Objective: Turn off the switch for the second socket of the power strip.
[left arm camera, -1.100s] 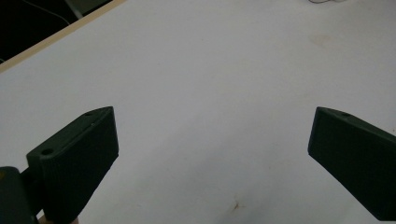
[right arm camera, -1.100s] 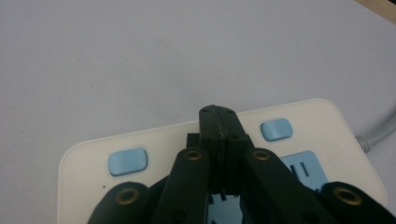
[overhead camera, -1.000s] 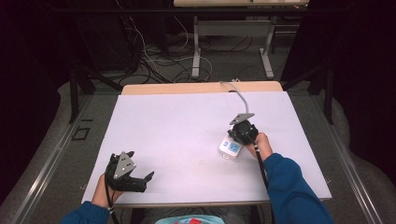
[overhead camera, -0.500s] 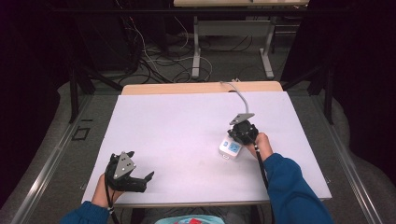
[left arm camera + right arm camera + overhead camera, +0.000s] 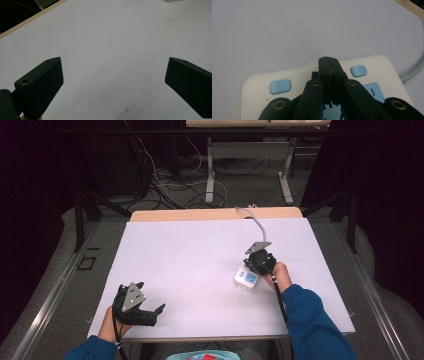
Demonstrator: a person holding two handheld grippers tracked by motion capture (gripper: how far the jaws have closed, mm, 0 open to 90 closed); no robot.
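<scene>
A white power strip (image 5: 246, 280) with blue buttons lies on the right half of the white table (image 5: 200, 255). My right gripper (image 5: 254, 268) points down at it, and a hand holds it from the near side. In the right gripper view, the jaws are shut together and the right gripper (image 5: 328, 61) tips sit over the power strip (image 5: 294, 75), between two blue buttons (image 5: 280, 86). Whether the tips touch the strip I cannot tell. My left gripper (image 5: 148, 298) rests near the table's front left corner. In its own view, the left gripper (image 5: 113, 65) stands wide open over bare table.
A grey cable (image 5: 257, 227) runs from the power strip to the table's back edge, seen also as the cable (image 5: 415, 70) at the right. A wooden strip (image 5: 215, 214) borders the back. Loose cables and table legs lie on the floor beyond.
</scene>
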